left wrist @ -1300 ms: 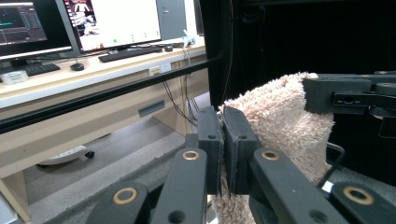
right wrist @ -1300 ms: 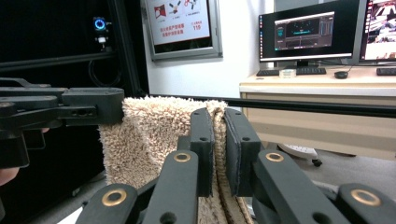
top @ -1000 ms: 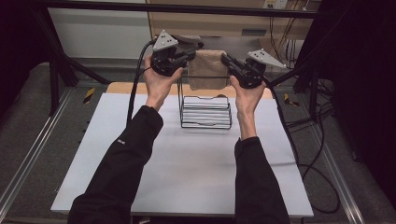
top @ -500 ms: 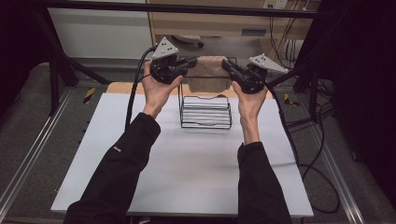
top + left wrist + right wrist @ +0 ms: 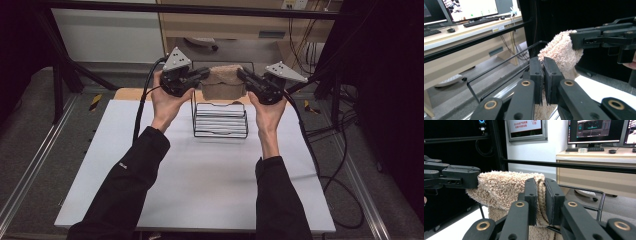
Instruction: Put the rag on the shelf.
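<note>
A folded beige towel is held up between both grippers, above the back of a black wire rack on the white table. My left gripper is shut on the towel's left end, and my right gripper is shut on its right end. In the left gripper view the towel is pinched between the jaws of my left gripper, with the other gripper clamping its far end. In the right gripper view the towel sits between the jaws of my right gripper. The towel's lower part hangs behind the rack's top wire.
A black frame bar crosses above the table's far edge. Behind it stand a wooden desk with monitors and keyboards. Cables trail off the table's right side. The table's near half lies bare between the person's forearms.
Both grippers have moved with the towel, from lower over the rack up and slightly farther back. Both stay shut on it.
</note>
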